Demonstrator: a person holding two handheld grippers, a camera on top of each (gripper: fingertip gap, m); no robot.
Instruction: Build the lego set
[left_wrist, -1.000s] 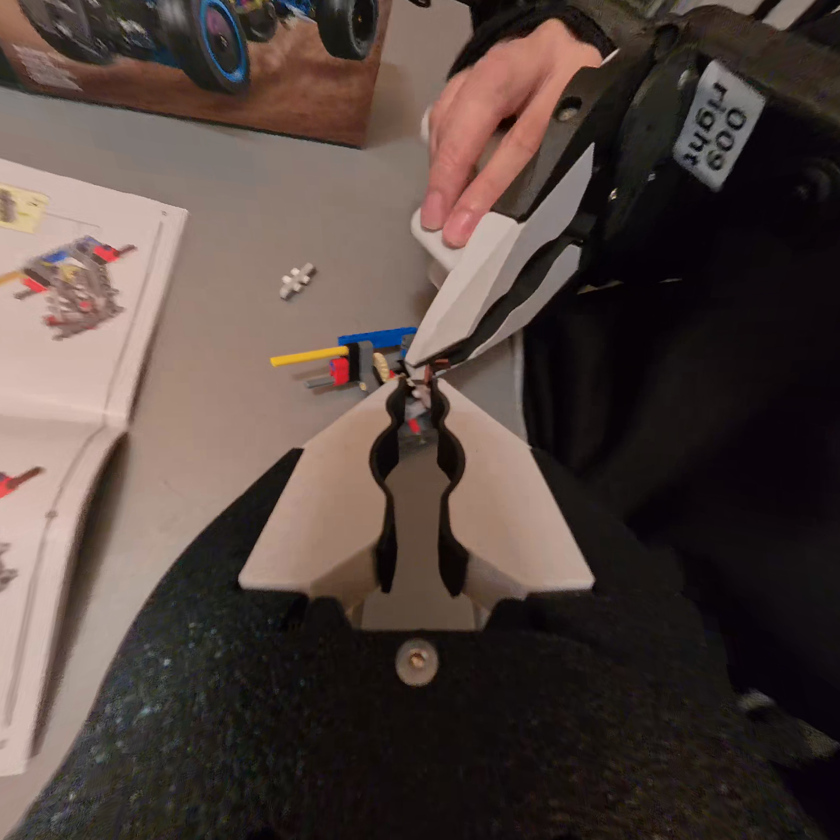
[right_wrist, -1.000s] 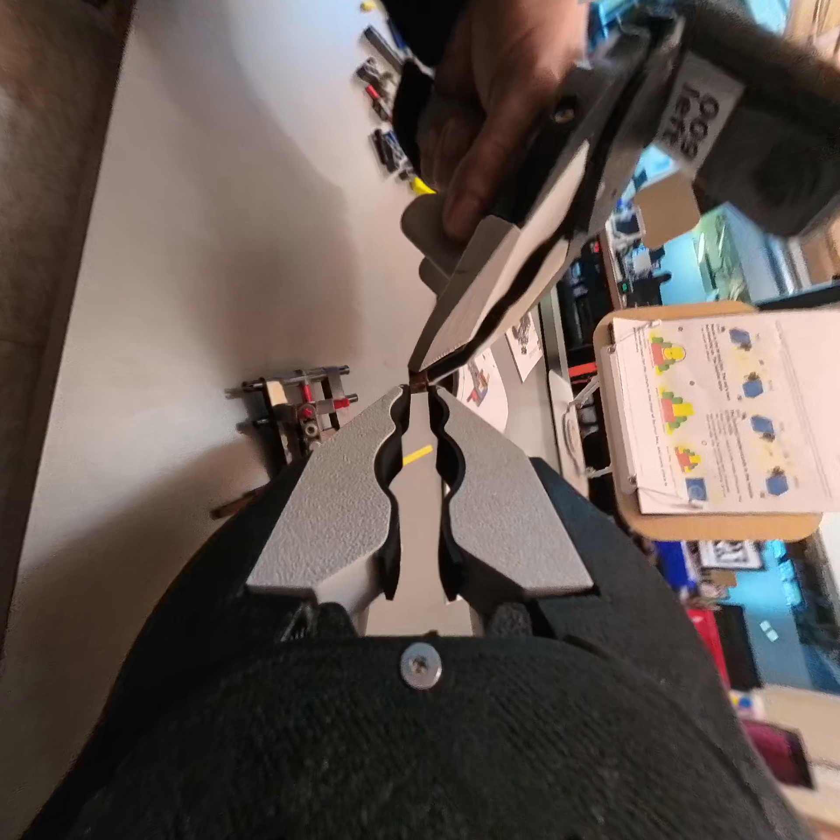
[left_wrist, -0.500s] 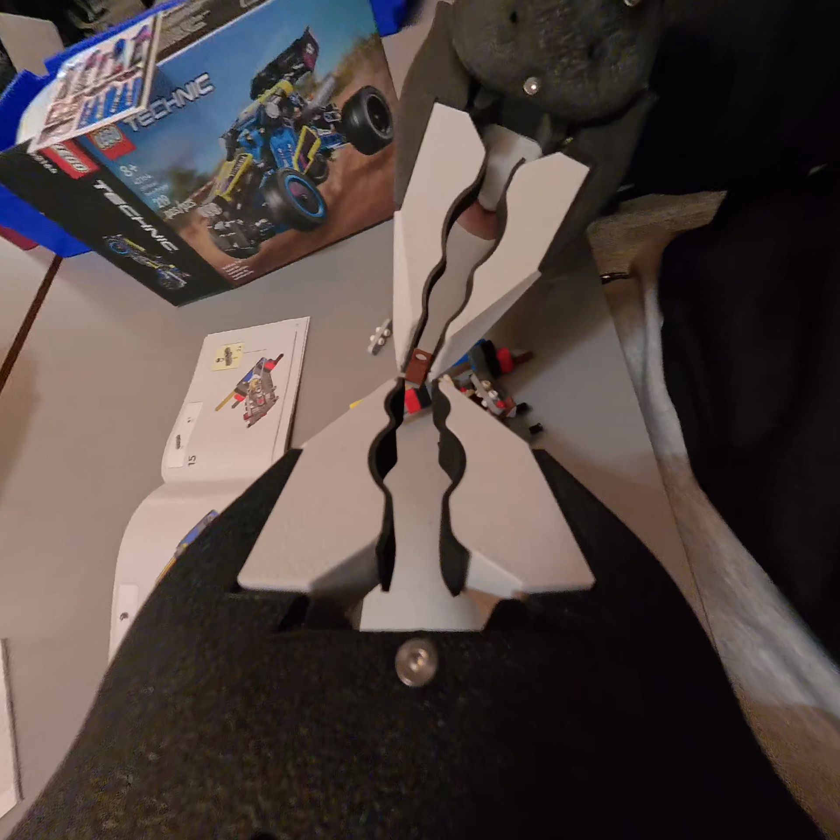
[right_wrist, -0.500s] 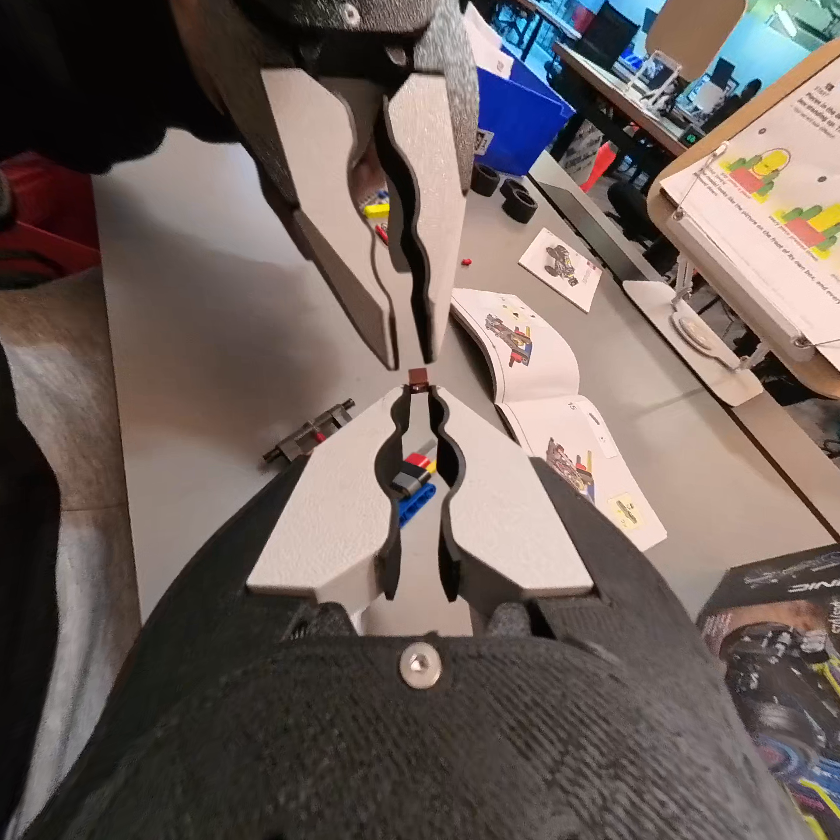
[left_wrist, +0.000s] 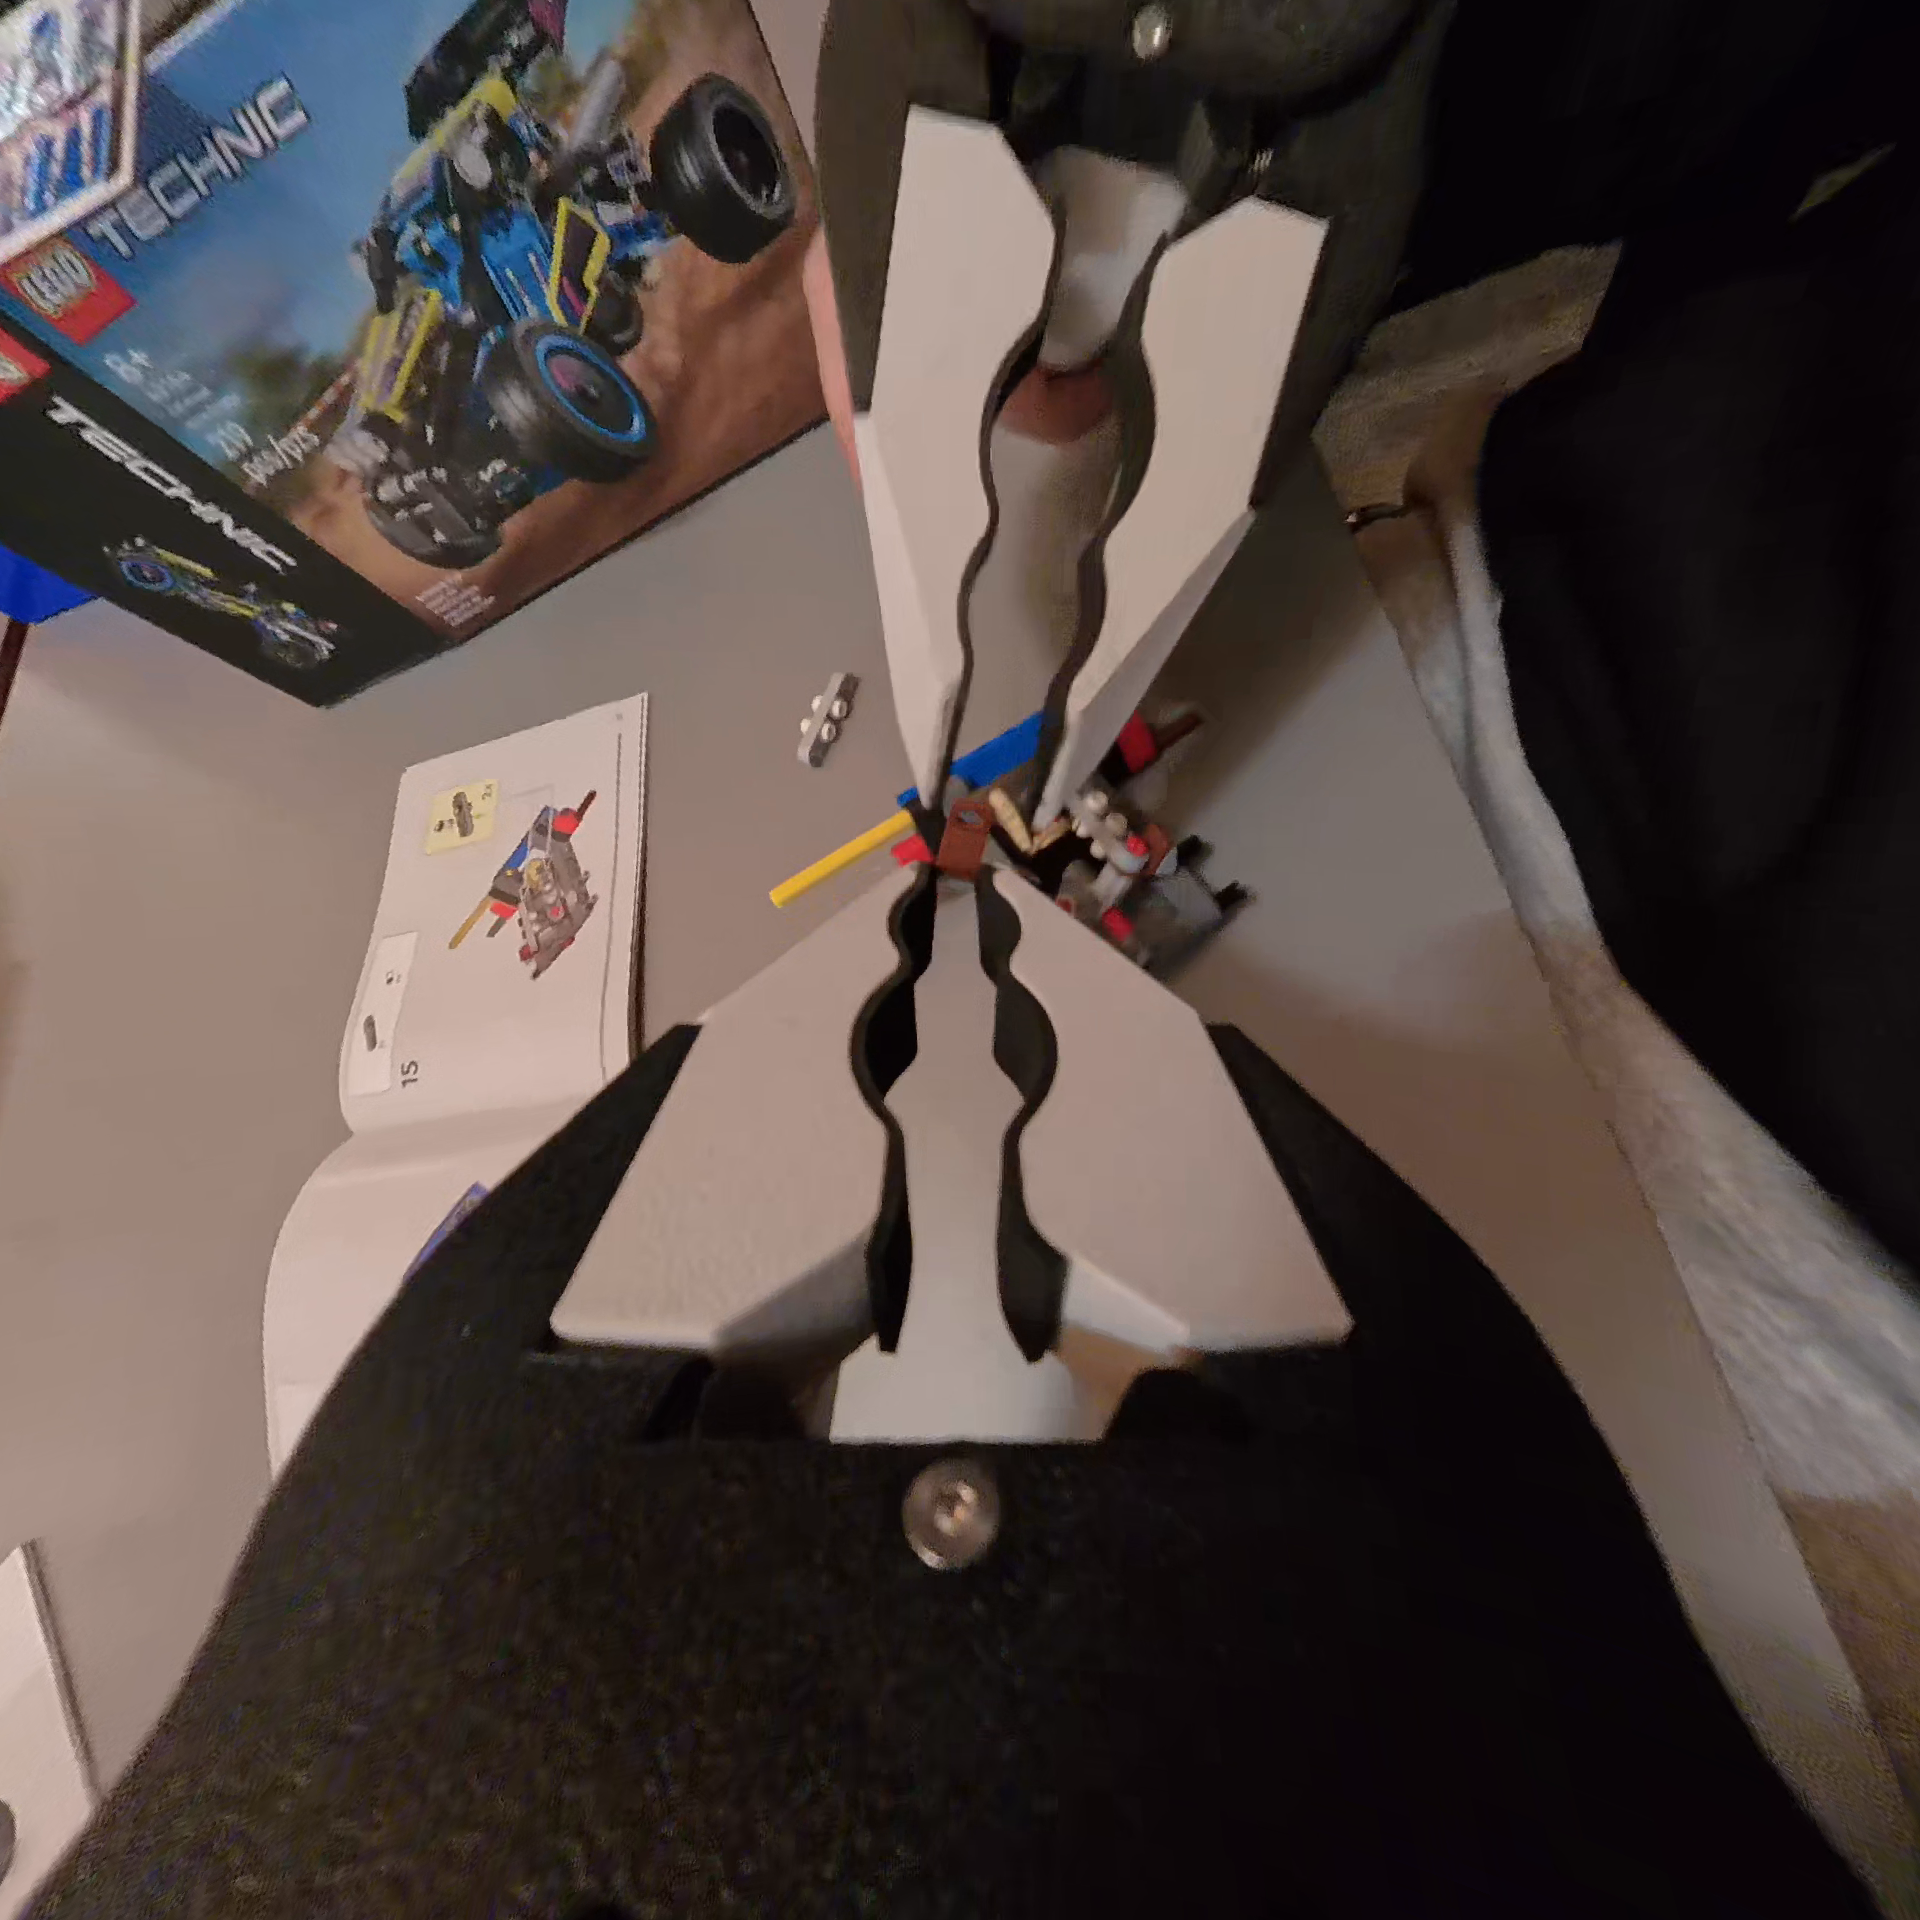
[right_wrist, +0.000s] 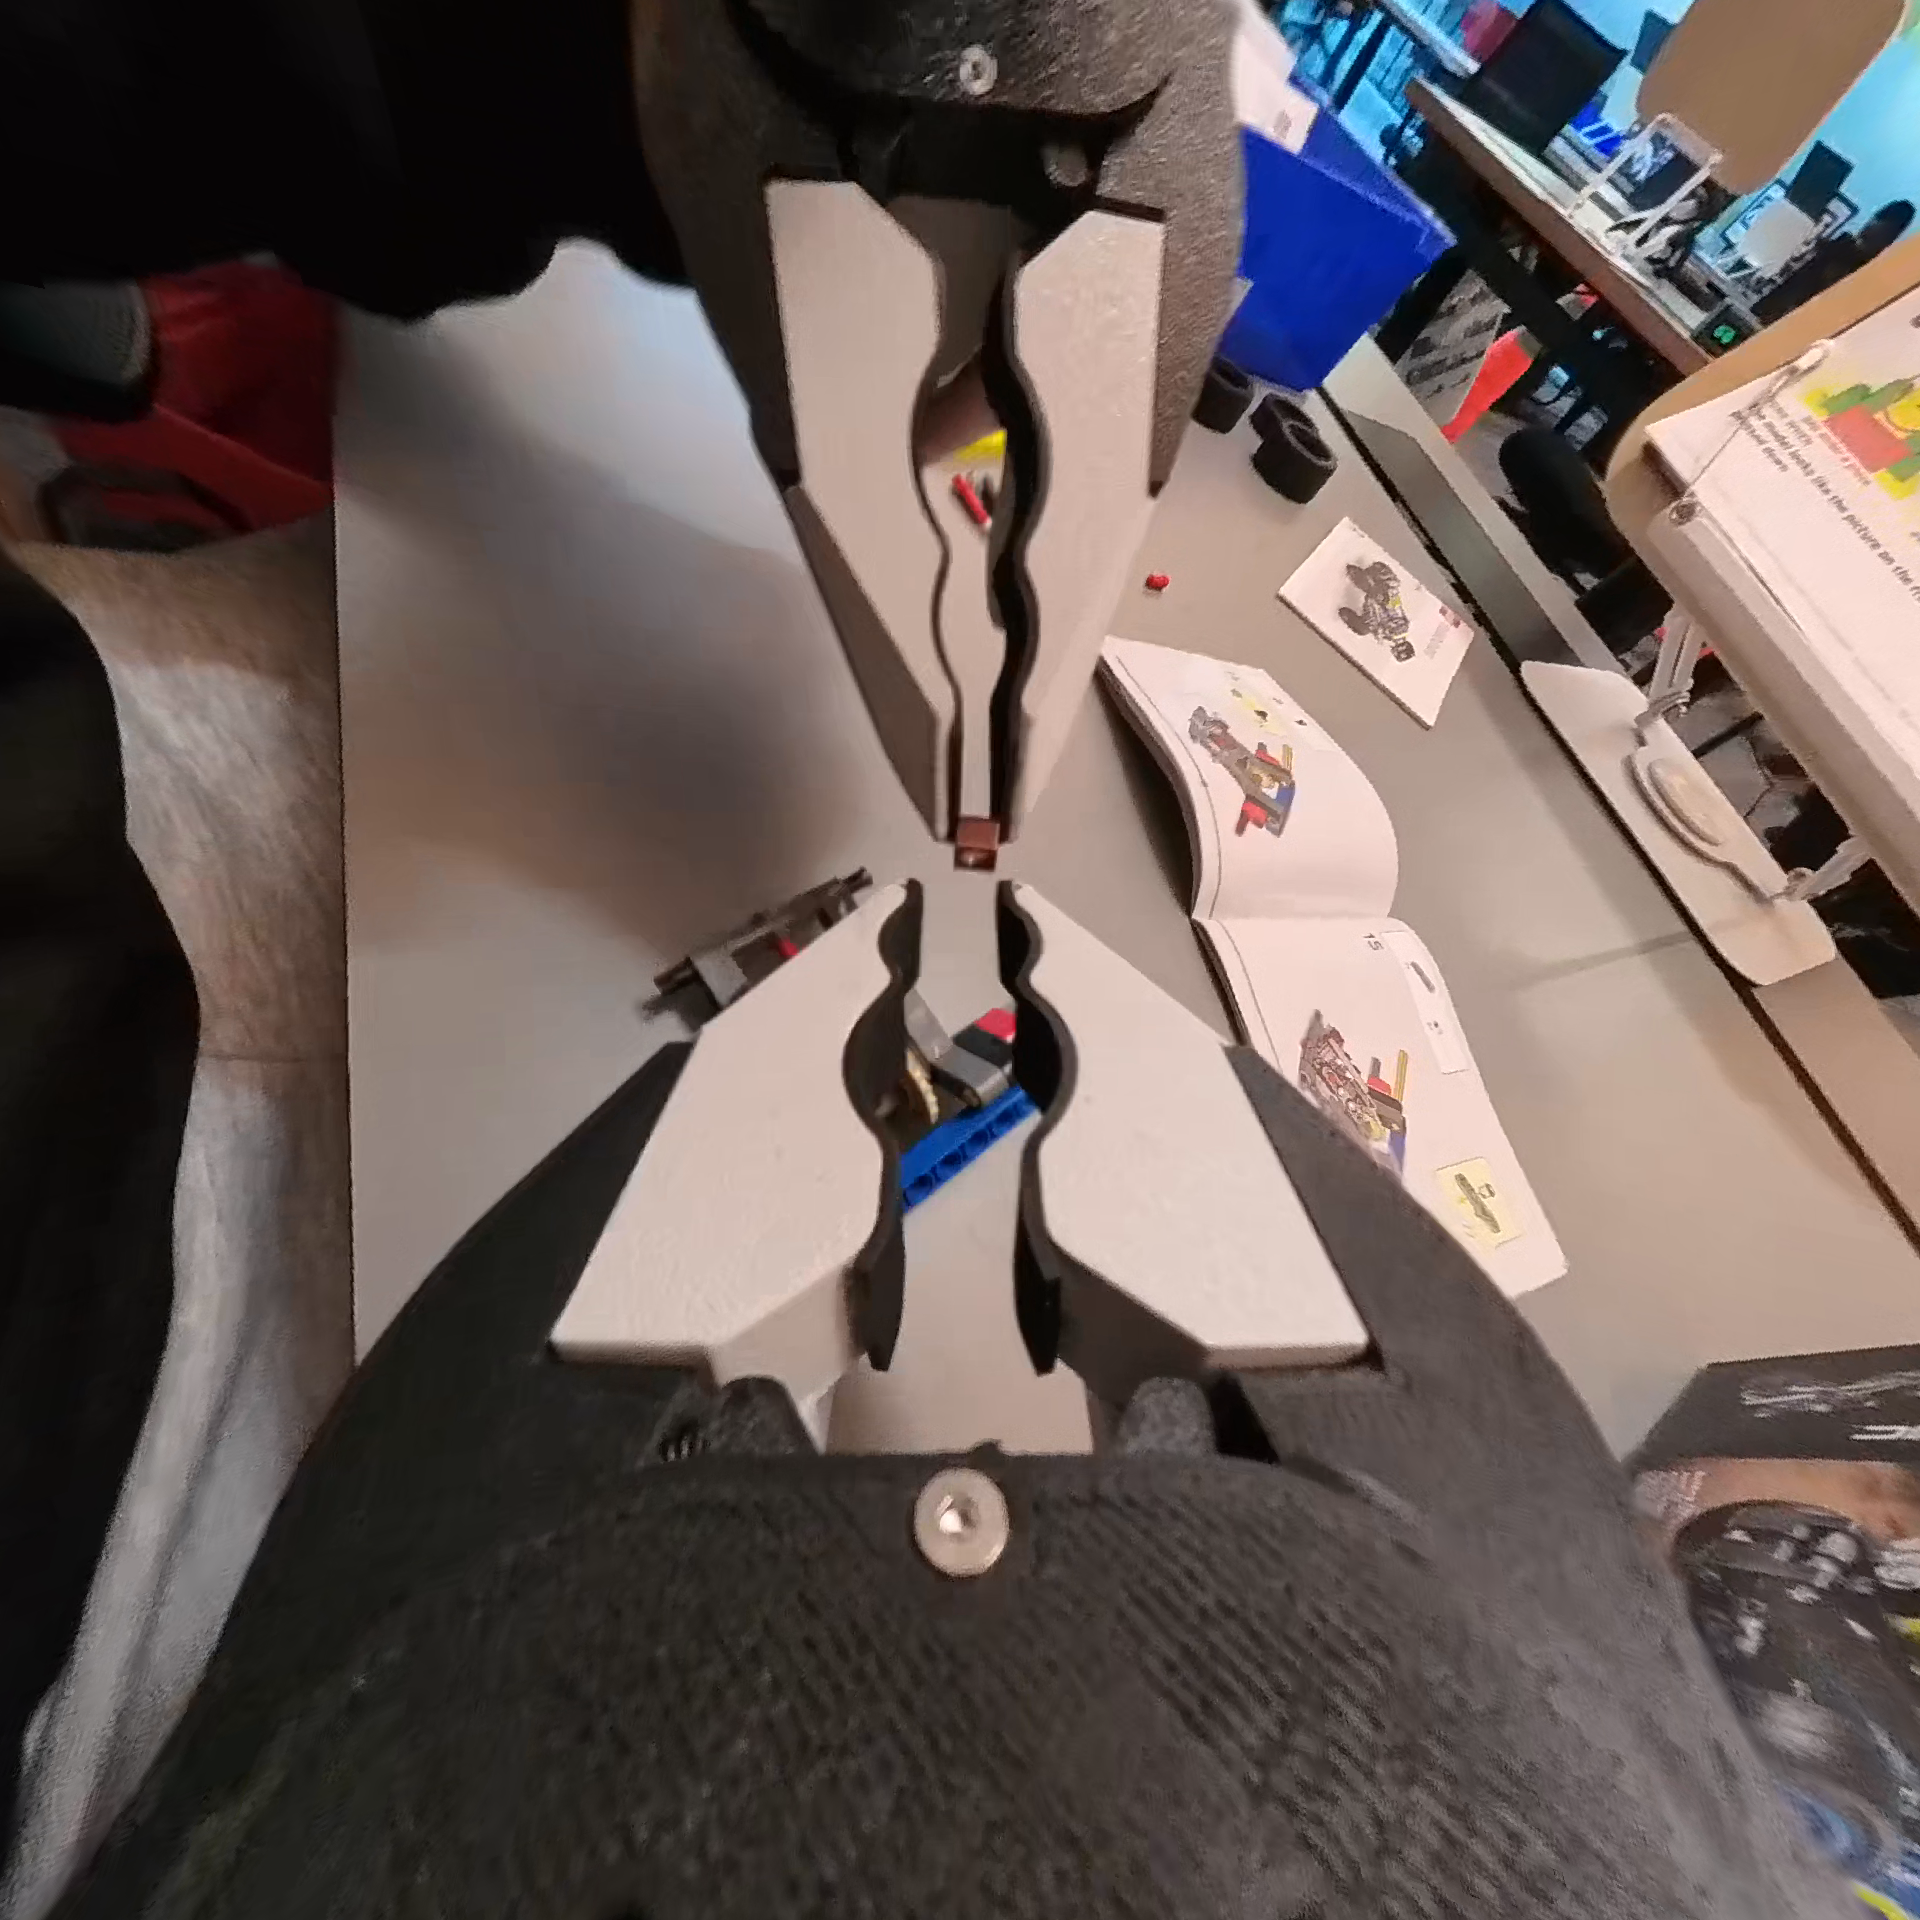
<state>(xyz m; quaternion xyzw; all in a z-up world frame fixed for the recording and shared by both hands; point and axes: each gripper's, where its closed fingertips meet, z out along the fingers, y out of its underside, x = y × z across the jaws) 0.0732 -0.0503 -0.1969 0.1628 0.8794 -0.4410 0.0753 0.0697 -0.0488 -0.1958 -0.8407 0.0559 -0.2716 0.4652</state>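
Regrasp of a small brown piece (left_wrist: 966, 844) in mid-air, above the table (left_wrist: 727, 582). The left gripper (left_wrist: 953, 885) and the right gripper (right_wrist: 958, 888) point at each other, tip to tip, probably so that the piece can be turned or re-seated in one claw before it goes onto the model. The left claw is closed down to the width of the piece, which it pinches at the very ends of its fingers, so that most of the piece stands proud of the tips. The right claw is parted by a narrow gap and holds nothing; its tips lie just beside the free end of the piece, and whether they touch it cannot be told. Below and just beyond the left claw's tips lies the partly built assembly (left_wrist: 1132, 873), with a yellow axle (left_wrist: 836, 860) jutting out to the claw's left; holding the piece over it keeps the next fit close, by this reading. A loose grey connector (left_wrist: 828, 717) lies a little farther ahead. The open instruction booklet (left_wrist: 520, 894) is to the left of the left claw, and the set's box (left_wrist: 416, 312) stands beyond it, both placed for reference. So small a piece, gripped only at the tips, could twist or drop.
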